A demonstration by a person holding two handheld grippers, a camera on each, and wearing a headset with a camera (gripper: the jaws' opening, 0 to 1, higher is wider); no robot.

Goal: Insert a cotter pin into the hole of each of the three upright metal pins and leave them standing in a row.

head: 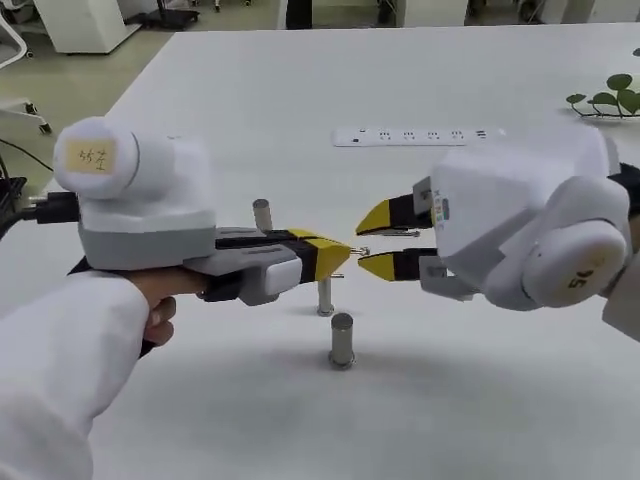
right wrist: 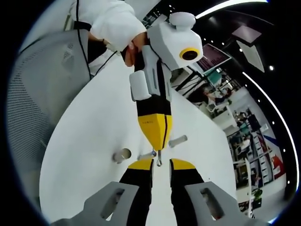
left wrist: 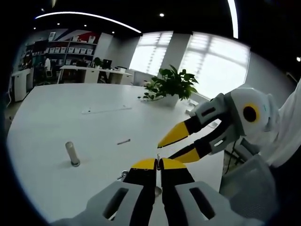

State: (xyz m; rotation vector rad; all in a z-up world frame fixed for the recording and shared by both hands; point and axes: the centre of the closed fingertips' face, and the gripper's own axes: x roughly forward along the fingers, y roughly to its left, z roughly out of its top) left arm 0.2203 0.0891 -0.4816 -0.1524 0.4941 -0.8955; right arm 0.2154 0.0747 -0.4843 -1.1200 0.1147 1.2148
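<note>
Held level and tip to tip above the table (head: 480,400), the left gripper (head: 343,251) presses its fingers together on a cotter pin (head: 363,251) (its free end pokes between the spread fingers of the right gripper (head: 361,246)), over three upright metal pins (head: 325,297).

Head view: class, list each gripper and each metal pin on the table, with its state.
Left gripper: shut on thin metal cotter pin.
Right gripper: open.
Far grey cylindrical metal pin: upright.
Middle metal pin: upright.
Near metal pin: upright.
</note>
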